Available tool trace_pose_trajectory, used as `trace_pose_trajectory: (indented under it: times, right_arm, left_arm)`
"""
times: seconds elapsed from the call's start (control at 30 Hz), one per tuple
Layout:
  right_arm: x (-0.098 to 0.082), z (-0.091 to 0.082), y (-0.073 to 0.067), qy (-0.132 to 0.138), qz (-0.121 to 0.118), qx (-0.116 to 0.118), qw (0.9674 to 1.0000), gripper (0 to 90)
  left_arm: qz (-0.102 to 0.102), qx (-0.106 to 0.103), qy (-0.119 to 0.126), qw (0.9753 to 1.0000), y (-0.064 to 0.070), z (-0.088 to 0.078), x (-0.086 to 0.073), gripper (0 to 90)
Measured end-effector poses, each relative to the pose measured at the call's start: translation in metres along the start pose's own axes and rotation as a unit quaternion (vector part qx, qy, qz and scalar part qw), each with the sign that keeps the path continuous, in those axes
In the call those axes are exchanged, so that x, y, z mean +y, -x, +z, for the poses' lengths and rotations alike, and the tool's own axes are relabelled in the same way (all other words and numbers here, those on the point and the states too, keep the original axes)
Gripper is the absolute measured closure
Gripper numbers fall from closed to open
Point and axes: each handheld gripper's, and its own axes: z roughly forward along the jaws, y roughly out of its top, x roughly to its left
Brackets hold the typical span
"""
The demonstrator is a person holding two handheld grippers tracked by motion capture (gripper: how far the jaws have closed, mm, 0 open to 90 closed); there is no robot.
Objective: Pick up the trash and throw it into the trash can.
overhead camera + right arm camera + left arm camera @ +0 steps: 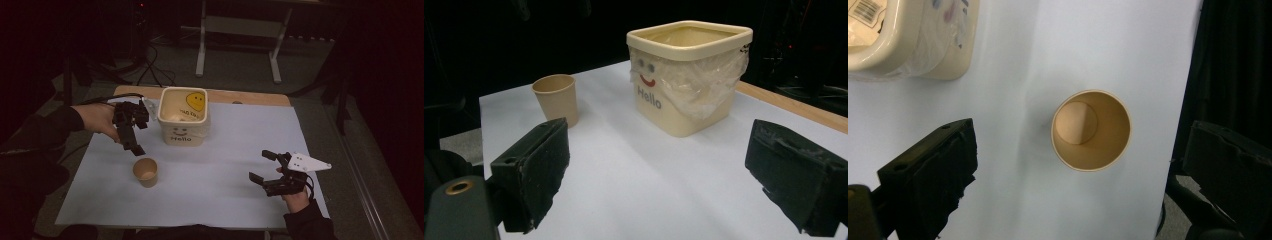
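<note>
1. High view: a desk (220, 200) covered by a pale blue-white sheet (225, 150), with a strip of bare wood along its far edge, carries a cream square bin (183, 116) near the far middle. The bin bears a yellow smiley sticker inside and the word "Hello" on its near face. A brown paper cup (145, 172) stands upright in front of the bin, toward the left, apart from it.
2. High view: the left gripper (134, 145) is held above the desk just left of the bin, its fingers pointing down toward the cup and not touching it. The right gripper (262, 166), topped by a grey three-cornered plate, sits near the desk's right front, well apart from cup and bin, fingers spread and empty.
3. Left gripper view: looking straight down, the cup (1091, 129) shows its open mouth and bare inside, sitting between the two widely separated black fingers (933, 175), touching neither. A corner of the bin (908, 40) with its clear plastic liner is at upper left.
4. Right gripper view: the fingers (531, 170) stand wide apart with nothing between them. Beyond them the cup (555, 98) stands left of the lined bin (689, 75), both on the sheet (649, 185).
</note>
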Motion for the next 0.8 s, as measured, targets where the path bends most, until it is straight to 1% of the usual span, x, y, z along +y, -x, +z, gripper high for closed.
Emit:
trace_pose_trajectory:
  times: [0.1, 0.23, 0.27, 0.4, 0.43, 0.6, 0.63, 0.67, 0.7, 0.73, 0.8]
  right_arm:
    - [0.000, 0.001, 0.000, -0.002, -0.002, 0.002, 1.0000, 10.4]
    - [0.000, 0.001, 0.000, -0.002, -0.004, 0.003, 1.0000, 10.4]
    - [0.000, 0.000, -0.001, -0.001, -0.004, 0.003, 1.0000, 10.4]
    - [0.001, 0.001, -0.001, -0.003, -0.006, 0.006, 1.0000, 10.4]
    - [0.001, 0.001, -0.001, -0.003, -0.006, 0.006, 1.0000, 10.4]
    - [0.001, 0.002, -0.001, -0.006, -0.006, 0.008, 0.9999, 10.4]
    - [0.001, 0.002, -0.001, -0.005, -0.007, 0.007, 0.9999, 10.4]
    - [0.001, 0.002, -0.001, -0.005, -0.007, 0.009, 0.9999, 10.4]
    - [0.001, 0.003, -0.001, -0.005, -0.007, 0.008, 0.9999, 10.4]
    - [0.001, 0.003, -0.001, -0.006, -0.007, 0.008, 0.9999, 10.4]
    - [0.001, 0.002, -0.001, -0.007, -0.008, 0.008, 0.9999, 10.4]
  left_arm:
    - [-0.002, -0.002, -0.006, 1.0000, 0.002, 0.001, 0.000, 1.8]
    - [-0.001, 0.001, -0.008, 1.0000, 0.004, 0.004, 0.000, 1.8]
    - [-0.002, -0.002, -0.005, 1.0000, 0.006, 0.006, 0.000, 1.8]
    - [0.002, -0.005, -0.010, 0.9999, 0.010, 0.014, 0.000, 1.8]
    - [-0.001, -0.007, -0.011, 0.9999, 0.010, 0.015, 0.000, 1.8]
    - [-0.004, -0.007, -0.018, 0.9998, 0.012, 0.021, -0.002, 1.7]
    - [-0.005, -0.009, -0.020, 0.9997, 0.013, 0.025, -0.003, 1.6]
    - [-0.005, -0.006, -0.022, 0.9997, 0.013, 0.027, -0.003, 1.2]
    - [-0.003, -0.008, -0.025, 0.9997, 0.014, 0.028, -0.004, 1.2]
    - [-0.005, -0.007, -0.022, 0.9997, 0.015, 0.030, -0.004, 1.2]
    - [-0.004, -0.011, -0.023, 0.9997, 0.015, 0.033, -0.005, 1.2]
